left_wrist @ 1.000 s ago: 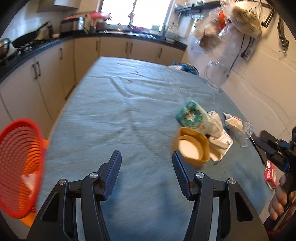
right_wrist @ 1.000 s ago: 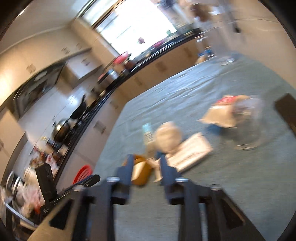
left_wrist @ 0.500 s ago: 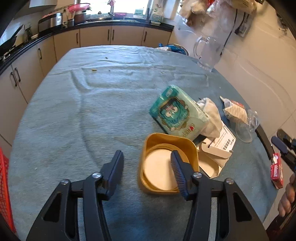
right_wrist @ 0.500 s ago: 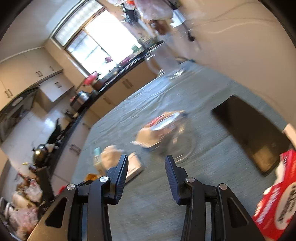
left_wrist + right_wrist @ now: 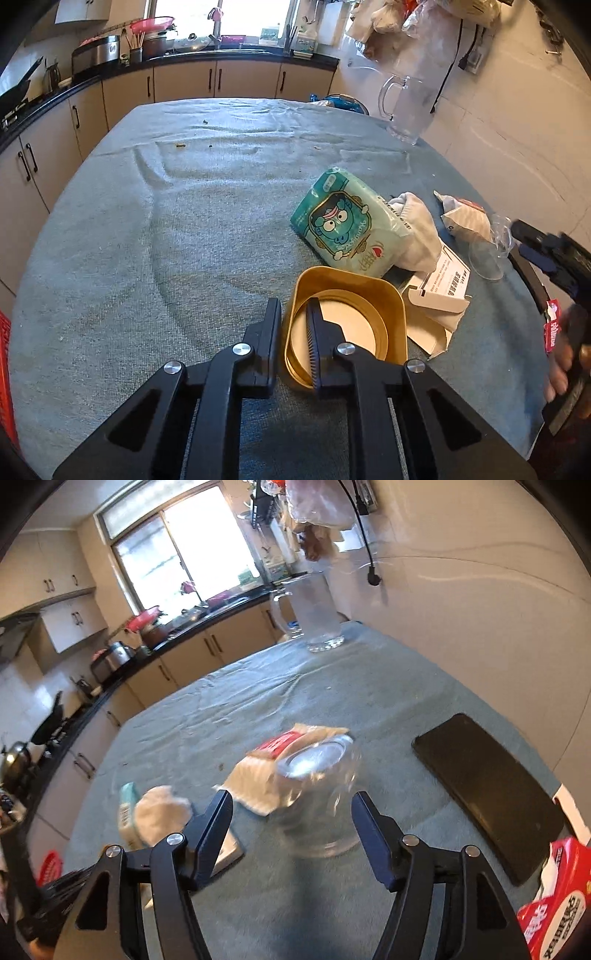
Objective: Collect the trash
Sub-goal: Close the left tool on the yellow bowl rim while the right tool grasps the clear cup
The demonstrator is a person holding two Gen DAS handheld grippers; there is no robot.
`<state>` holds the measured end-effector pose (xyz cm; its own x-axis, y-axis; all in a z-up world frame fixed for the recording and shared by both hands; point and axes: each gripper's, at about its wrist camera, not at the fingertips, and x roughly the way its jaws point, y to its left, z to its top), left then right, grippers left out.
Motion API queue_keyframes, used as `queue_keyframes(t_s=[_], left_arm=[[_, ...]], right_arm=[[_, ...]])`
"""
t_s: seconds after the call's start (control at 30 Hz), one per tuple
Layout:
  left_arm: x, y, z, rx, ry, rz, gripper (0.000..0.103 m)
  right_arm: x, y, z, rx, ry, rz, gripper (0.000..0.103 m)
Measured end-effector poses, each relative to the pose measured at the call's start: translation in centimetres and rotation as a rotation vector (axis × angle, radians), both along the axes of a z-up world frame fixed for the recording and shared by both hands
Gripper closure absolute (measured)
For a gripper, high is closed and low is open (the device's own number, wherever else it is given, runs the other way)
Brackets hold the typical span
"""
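On the grey-green tablecloth [image 5: 184, 240] stands a yellow tub [image 5: 351, 282]. My left gripper [image 5: 293, 325] straddles its near-left wall, one finger outside and one inside; the jaws are closing and pinch the wall. Behind the tub lie a teal tissue pack [image 5: 340, 225], a crumpled white tissue [image 5: 417, 229], a flattened white carton [image 5: 439, 291] and a paper wrapper [image 5: 465, 218]. My right gripper [image 5: 291, 805] is opening in front of a clear plastic cup [image 5: 317, 775] that lies on its side against the red-labelled wrapper [image 5: 280, 753]. The pads stand apart from the cup.
A black flat slab [image 5: 484, 786] and a red tissue packet [image 5: 554, 893] lie at the table's right side. A glass pitcher [image 5: 406, 107] stands at the far right by the wall. A red basket [image 5: 5, 376] hangs off the left edge. Kitchen cabinets run behind.
My left gripper came forward over the yellow tub and closed on its wall. My right gripper swung round to face the clear cup and spread its jaws wider.
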<state>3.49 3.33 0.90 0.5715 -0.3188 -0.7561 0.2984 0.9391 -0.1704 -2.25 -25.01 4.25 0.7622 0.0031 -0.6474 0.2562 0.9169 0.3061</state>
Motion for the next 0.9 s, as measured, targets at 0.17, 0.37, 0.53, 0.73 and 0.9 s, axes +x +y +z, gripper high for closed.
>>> queue_keyframes(t_s=[0.17,0.37,0.53,0.73,0.9], left_arm=[[-0.2,0.1,0.1,-0.003,-0.003,-0.008,0.092],[-0.4,0.0,0.3,-0.001,-0.016,-0.016,0.093],[-1.0,0.1,0.6,0.006,-0.035,-0.012,0.094],[-2.7,1.1,1.1,-0.010,-0.053,0.021,0.094],[-4.2,2.4,1.5,-0.023,-0.059,0.047,0.094]], right_arm=[[1.3,-0.7,-0.9,0.027,0.030,-0.009,0.036],[0.2,-1.3,-0.7,0.048,0.004,0.004,0.056],[-2.3,-1.3,0.9,0.044,-0.057,0.021,0.057],[-4.7,-0.3,2.7,0.041,-0.117,0.071,0.057],[-5.4,1.4,3.1,0.052,-0.138,0.145,0.057]])
